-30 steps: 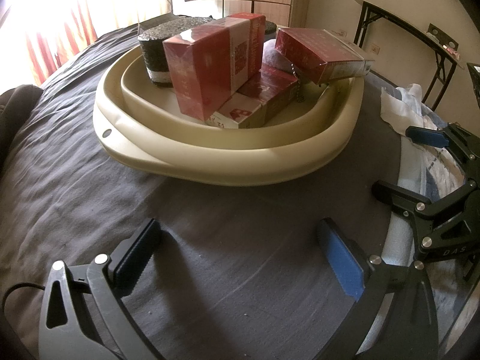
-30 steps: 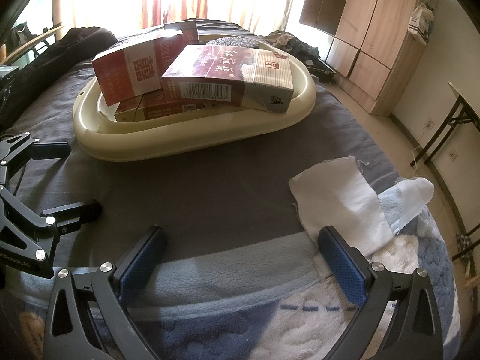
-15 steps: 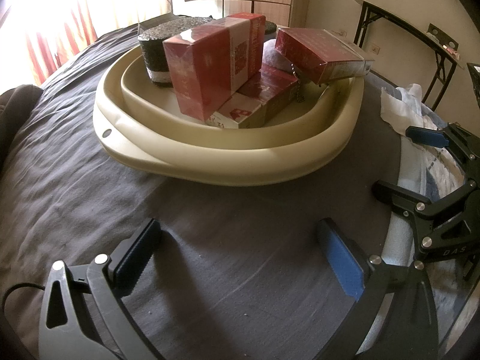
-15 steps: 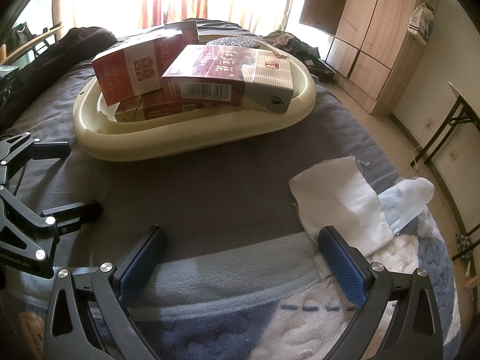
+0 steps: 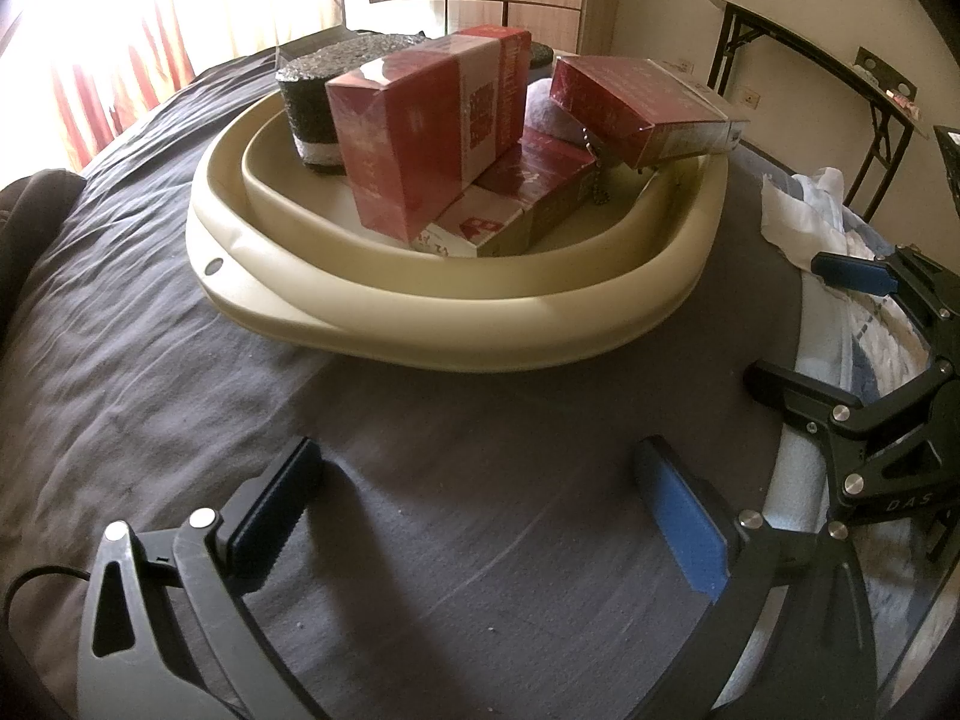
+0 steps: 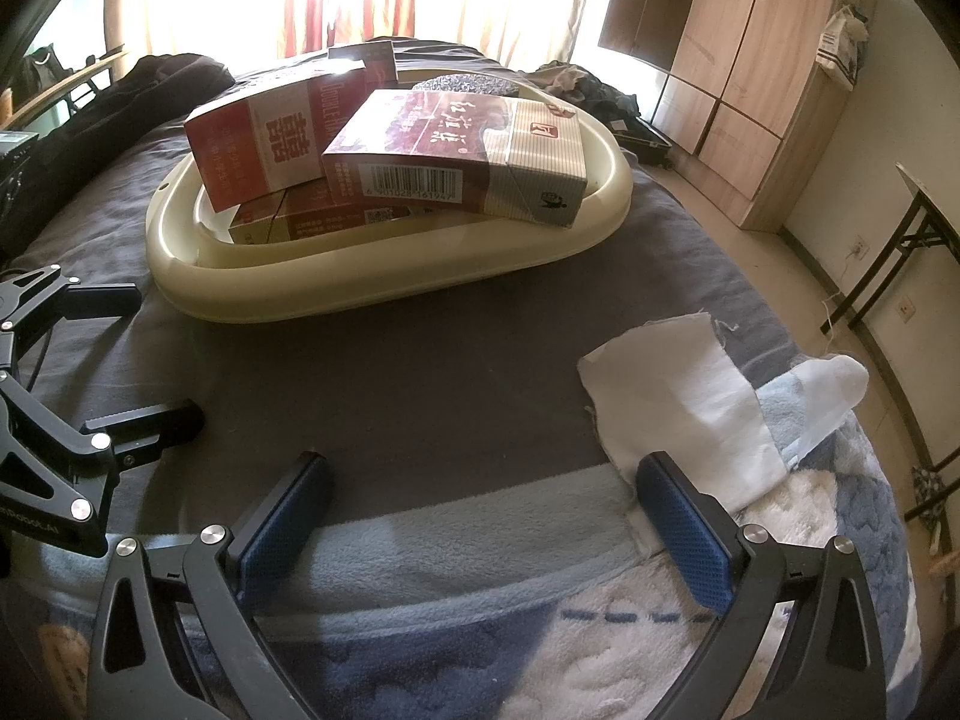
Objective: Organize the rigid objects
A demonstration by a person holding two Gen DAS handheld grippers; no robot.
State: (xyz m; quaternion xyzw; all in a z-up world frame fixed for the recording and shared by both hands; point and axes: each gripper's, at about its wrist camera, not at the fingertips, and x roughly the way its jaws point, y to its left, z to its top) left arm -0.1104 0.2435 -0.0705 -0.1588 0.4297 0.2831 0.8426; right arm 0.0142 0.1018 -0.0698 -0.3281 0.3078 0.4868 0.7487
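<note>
— Both tools low over the grey bedsheet [image 5: 180, 360], short of the cream basin [image 5: 456, 324]; left gripper [image 5: 480, 510] spread wide, nothing between the pads; right gripper [image 6: 480, 516] likewise splayed and empty, one finger touching the edge of a white cloth [image 6: 678, 402].

— And the goods?

— All heaped in the basin: a tall red carton [image 5: 420, 132] standing on end and leaning on a flat red-and-white carton [image 5: 510, 204] beneath; a maroon carton with a grey end [image 6: 462, 156] perched on top, its grey corner jutting past the basin rim; a black foam block [image 5: 324, 102] at the back; a small ball chain [image 5: 591, 171] dangling under the maroon carton; something pale and rounded behind, possibly a pouch, too hidden to name.

— Weak spot?

— The overhanging maroon carton, most likely; propped on others rather than lying flat, so a nudge at the grey end could tip it over the rim onto the sheet.

— Other hazards?

— Pulling the flat carton first, probably bringing the tall one down; pinching glossy wrap too near a corner, inviting a slip; snagging the chain on a pad; pressing on the basin over soft bedding, rocking the whole heap; dragging the white cloth along with the right finger.

— Safer order?

— Top carton first, gripped across its narrow faces; then the tall one; the flat one last.
</note>
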